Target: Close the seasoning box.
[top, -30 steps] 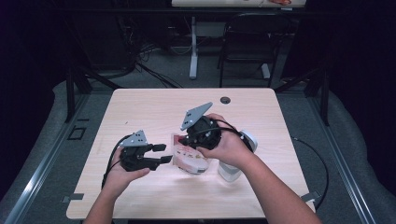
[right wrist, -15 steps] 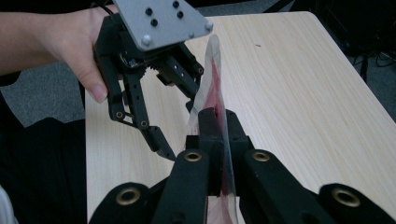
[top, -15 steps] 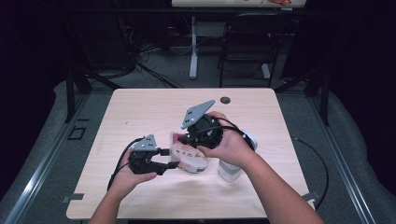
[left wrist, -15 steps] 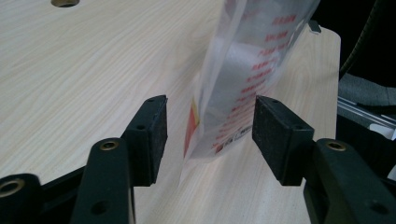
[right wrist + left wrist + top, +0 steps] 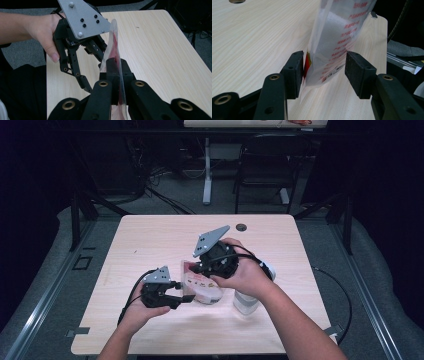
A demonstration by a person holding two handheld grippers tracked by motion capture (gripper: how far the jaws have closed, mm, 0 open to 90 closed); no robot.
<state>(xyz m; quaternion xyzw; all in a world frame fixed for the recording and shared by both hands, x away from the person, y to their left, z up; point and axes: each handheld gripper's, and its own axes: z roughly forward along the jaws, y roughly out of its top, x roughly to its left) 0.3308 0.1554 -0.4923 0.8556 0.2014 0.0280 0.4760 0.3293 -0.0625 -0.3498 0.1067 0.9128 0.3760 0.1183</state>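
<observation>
A clear plastic bag (image 5: 202, 285) with red print and white powder inside stands upright near the middle of the wooden table (image 5: 150, 240). My right gripper (image 5: 198, 268) is shut on its upper edge, and in the right gripper view the pads clamp the thin film (image 5: 113, 40). My left gripper (image 5: 187, 293) is open, with its jaws on either side of the bag's lower corner (image 5: 337, 32). The left pad (image 5: 295, 72) sits right at the film, and the right pad (image 5: 357, 72) stands apart from it.
A white container (image 5: 247, 302) stands on the table just under my right forearm. A dark cable hole (image 5: 241, 227) sits near the table's far edge. Chairs and desk legs stand on the floor beyond the table.
My left gripper has moved right, toward the bag, and its open jaws now straddle the bag's lower corner. The right gripper holds the bag in about the same place.
</observation>
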